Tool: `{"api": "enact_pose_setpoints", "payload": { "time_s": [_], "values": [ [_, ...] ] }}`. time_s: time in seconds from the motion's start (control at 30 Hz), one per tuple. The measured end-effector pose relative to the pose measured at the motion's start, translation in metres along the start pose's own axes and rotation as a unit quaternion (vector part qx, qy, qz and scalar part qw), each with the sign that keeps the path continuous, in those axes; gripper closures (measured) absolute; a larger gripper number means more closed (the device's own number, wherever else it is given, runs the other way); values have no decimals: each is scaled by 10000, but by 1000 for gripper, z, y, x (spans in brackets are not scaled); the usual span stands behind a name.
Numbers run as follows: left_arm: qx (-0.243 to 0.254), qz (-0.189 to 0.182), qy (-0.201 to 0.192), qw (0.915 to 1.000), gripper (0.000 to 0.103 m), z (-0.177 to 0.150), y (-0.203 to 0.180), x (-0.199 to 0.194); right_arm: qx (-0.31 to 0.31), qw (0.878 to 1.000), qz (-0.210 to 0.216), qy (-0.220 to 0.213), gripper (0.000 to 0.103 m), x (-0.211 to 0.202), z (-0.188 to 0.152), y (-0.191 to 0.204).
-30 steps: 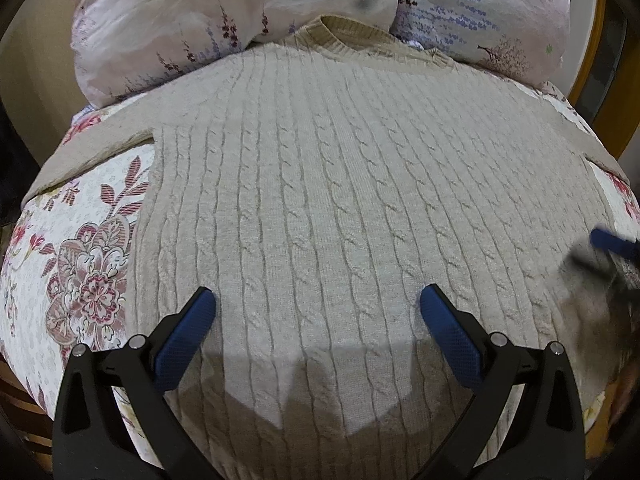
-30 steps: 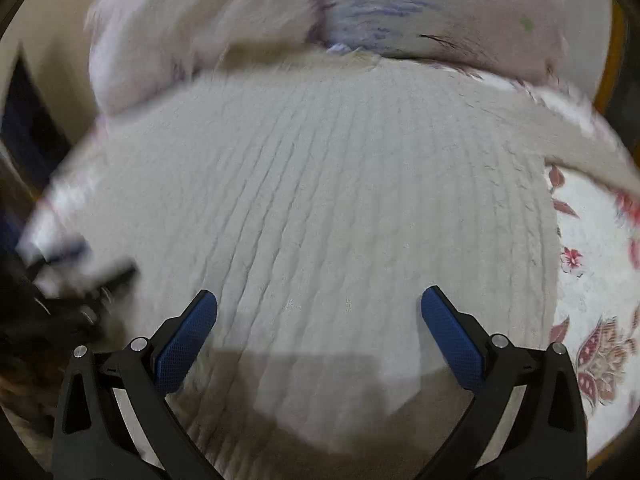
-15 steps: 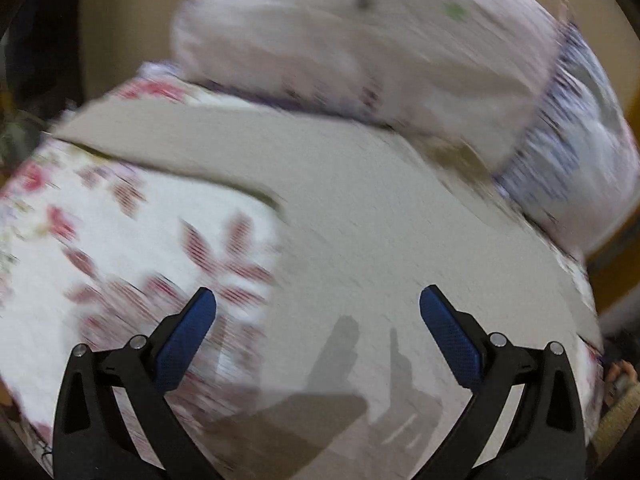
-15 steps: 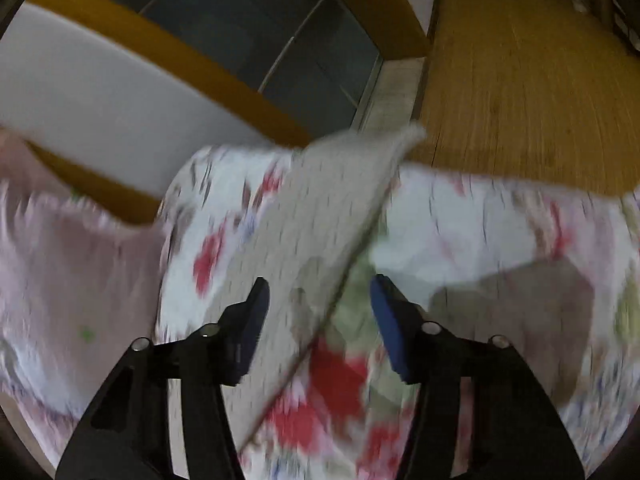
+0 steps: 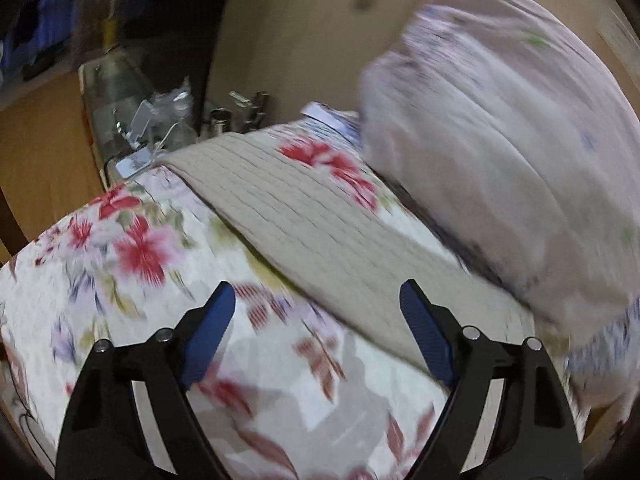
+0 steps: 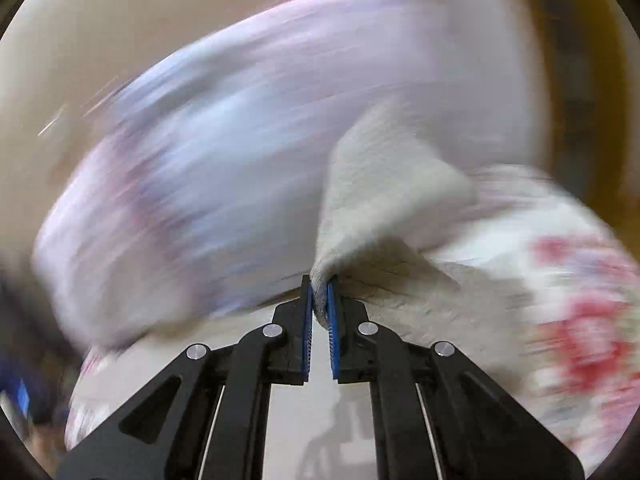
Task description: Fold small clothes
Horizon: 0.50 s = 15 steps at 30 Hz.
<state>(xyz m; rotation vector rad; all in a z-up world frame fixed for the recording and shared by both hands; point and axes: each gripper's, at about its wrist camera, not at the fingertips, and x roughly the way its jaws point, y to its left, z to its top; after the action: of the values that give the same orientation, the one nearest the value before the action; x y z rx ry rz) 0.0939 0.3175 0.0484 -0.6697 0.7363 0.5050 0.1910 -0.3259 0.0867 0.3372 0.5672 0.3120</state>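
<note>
Left claw [image 5: 316, 320]: jaws spread wide, holding nothing, above the floral bedspread [image 5: 132, 280]. The beige knit sweater's sleeve [image 5: 304, 224] lies flat on the bed, running from 11 o'clock to 4 o'clock, its near edge just ahead of the claw. A pale pillow [image 5: 500, 152] sits at 2 o'clock, touching the sleeve.

Right claw [image 6: 319, 308]: jaws closed narrow, clamping a fold of the sweater [image 6: 380, 200], which rises toward 1 o'clock. This view is heavily blurred.

The left wrist camera looks down low over the bed's [image 5: 132, 264] left edge toward the pillow [image 5: 500, 152] at its head. The right wrist camera sits closer, blurred, facing that same pillow [image 6: 240, 152]; both views share it.
</note>
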Motion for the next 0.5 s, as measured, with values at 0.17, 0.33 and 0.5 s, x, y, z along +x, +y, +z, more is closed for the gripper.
{"api": "enact_pose_setpoints", "payload": {
  "time_s": [0.17,0.33,0.5],
  "values": [
    [-531,-2,61,9986,20,29,30,20,-740,9741,1057,1855,57,74,-92,128],
    [-1194,-206,345,9920,36,45,64,38,-561,9778,684,1900,30,66,-104,122],
    [-1943,-629,326,9784,49,56,95,43,120,9809,106,1939,30,69,-97,71]
  ]
}}
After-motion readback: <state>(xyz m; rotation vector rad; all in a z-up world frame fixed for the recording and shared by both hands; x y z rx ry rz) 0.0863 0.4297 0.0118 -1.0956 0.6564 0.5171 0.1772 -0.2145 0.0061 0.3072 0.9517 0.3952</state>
